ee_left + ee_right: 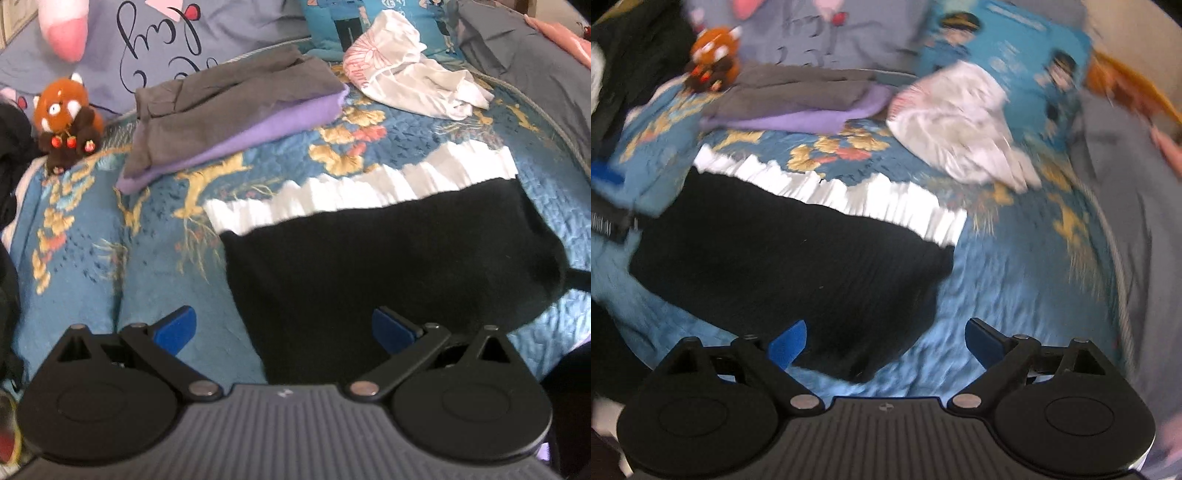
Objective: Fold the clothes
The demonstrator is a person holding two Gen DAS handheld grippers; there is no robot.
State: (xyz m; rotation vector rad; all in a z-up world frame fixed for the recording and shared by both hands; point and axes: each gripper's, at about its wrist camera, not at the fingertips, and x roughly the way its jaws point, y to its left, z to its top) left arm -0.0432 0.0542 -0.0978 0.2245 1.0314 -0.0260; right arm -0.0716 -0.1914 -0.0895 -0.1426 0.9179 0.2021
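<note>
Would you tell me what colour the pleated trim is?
White pleated trim; sharpest in left wrist view.

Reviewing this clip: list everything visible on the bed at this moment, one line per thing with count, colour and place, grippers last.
Black knit garment with white pleated trim: one, black and white, flat on the quilt before both grippers.
Folded grey garment: one, grey, on top of the purple one.
Folded purple garment: one, purple, under the grey, far left.
Crumpled white garment with pink print: one, white, far right, unfolded.
Red panda plush toy: one, orange-brown, far left edge.
Blue floral quilt: one, blue with gold flowers, beneath everything.
Lavender pillow with script lettering: one, behind the stack.
Blue cartoon-print pillow: one, behind the white garment.
Left gripper: open, empty.
Right gripper: open, empty.
</note>
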